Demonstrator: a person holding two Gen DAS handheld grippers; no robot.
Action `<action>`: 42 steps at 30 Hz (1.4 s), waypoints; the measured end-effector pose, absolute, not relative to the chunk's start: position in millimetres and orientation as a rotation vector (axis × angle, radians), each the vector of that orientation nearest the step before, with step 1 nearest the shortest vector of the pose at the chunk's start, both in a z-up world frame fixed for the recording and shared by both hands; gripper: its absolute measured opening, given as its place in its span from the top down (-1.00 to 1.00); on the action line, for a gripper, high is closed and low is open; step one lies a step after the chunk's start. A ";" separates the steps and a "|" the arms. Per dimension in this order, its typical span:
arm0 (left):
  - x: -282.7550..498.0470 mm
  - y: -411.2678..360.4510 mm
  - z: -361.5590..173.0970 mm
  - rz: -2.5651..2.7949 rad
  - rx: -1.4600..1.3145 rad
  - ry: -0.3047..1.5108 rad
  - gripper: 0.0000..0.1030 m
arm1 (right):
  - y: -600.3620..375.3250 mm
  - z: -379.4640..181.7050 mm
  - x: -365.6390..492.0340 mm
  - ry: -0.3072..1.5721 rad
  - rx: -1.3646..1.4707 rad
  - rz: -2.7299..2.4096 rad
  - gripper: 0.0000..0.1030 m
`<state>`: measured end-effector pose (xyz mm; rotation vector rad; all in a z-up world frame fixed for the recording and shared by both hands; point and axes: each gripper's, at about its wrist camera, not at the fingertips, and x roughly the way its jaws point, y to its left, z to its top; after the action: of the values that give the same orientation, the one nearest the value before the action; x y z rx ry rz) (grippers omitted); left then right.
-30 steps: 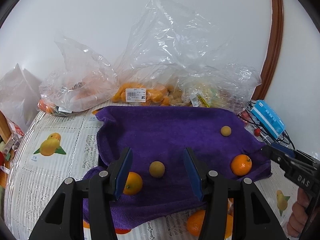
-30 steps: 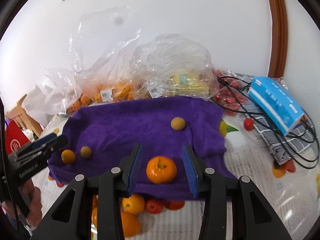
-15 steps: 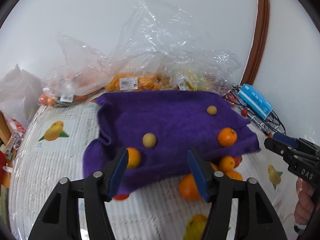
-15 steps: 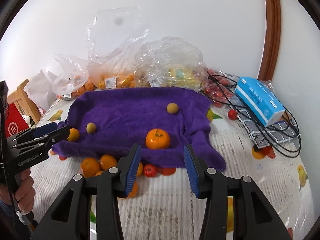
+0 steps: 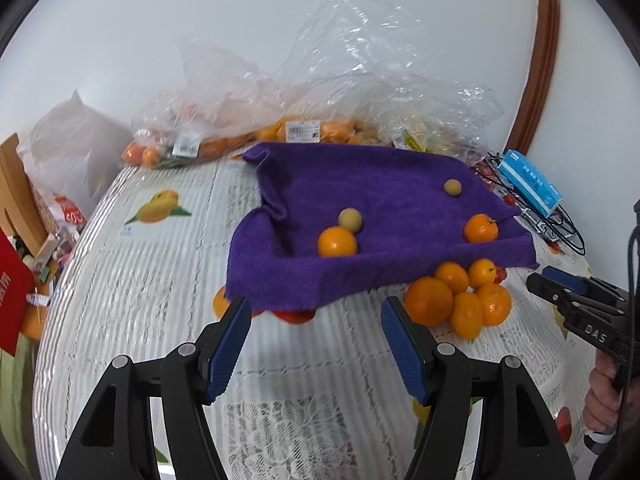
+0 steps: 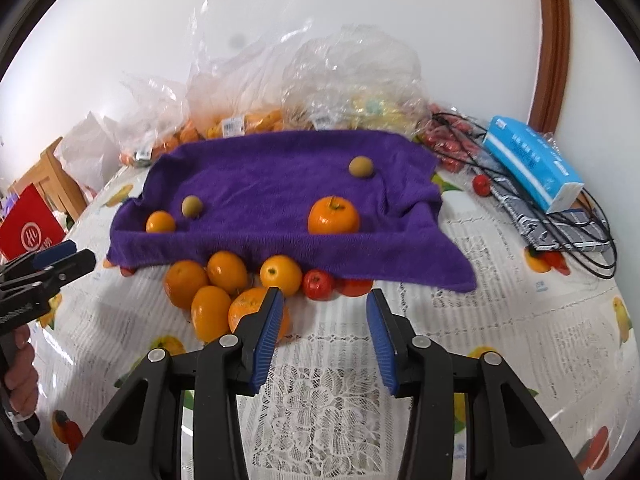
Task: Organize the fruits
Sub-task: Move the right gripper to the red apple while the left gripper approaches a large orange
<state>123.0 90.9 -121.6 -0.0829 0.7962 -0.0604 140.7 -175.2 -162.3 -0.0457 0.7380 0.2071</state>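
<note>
From the left wrist, we see our left gripper drawn back from the purple towel, which a second ago filled the space between its fingers; its jaws have just been opening and now stand about half apart with nothing between them, over bare tablecloth. On the towel lie two oranges and two small tan fruits, while a heap of oranges sits just beside its near edge on the right. At the far right the right gripper waits in a hand. From the right wrist, we find our right gripper also pulled away from the large orange it framed a second ago; its jaws have just been closing slightly, yet stay narrowly apart and empty. That orange rests on the towel near its front fold, well apart from the pads. We judge that both hands have retreated with nothing picked, so the sorting is barely begun. Behind the towel, clear plastic bags hold more orange fruit; one bag holds something yellowish we cannot identify. A blue box lies on cables at right.
</note>
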 end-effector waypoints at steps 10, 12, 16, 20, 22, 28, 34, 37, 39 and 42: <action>137.9 96.3 -137.8 -0.068 -0.120 0.831 -0.27 | -173.1 -194.0 175.8 0.825 -0.073 0.242 0.48; 141.5 96.6 -140.2 -0.077 -0.128 0.834 -0.27 | -171.2 -197.4 180.1 0.830 -0.093 0.244 0.48; 146.9 96.6 -145.0 -0.089 -0.129 0.842 -0.27 | -168.5 -200.9 187.8 0.839 -0.121 0.245 0.47; 149.2 97.7 -148.9 -0.096 -0.137 0.850 -0.27 | -170.0 -202.2 191.6 0.836 -0.148 0.235 0.47; 150.2 98.6 -149.3 -0.100 -0.143 0.850 -0.27 | -172.0 -202.5 192.7 0.835 -0.147 0.230 0.47; 150.7 98.6 -150.7 -0.113 -0.152 0.852 -0.27 | -170.7 -202.0 199.9 0.830 -0.141 0.233 0.39; 149.8 95.3 -151.3 -0.133 -0.147 0.852 -0.27 | -170.8 -201.3 206.5 0.820 -0.123 0.237 0.33; 148.6 90.8 -150.6 -0.148 -0.140 0.853 -0.27 | -171.1 -200.9 204.5 0.810 -0.117 0.250 0.53; 147.3 86.4 -149.1 -0.161 -0.138 0.852 -0.27 | -170.8 -199.6 201.8 0.801 -0.121 0.254 0.52; 144.8 77.2 -146.4 -0.197 -0.141 0.848 -0.27 | -173.1 -194.6 193.8 0.775 -0.126 0.251 0.53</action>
<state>144.8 77.2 -146.4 -0.1409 0.8476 -0.1965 193.8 -173.1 -194.6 -0.1257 0.7749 0.2511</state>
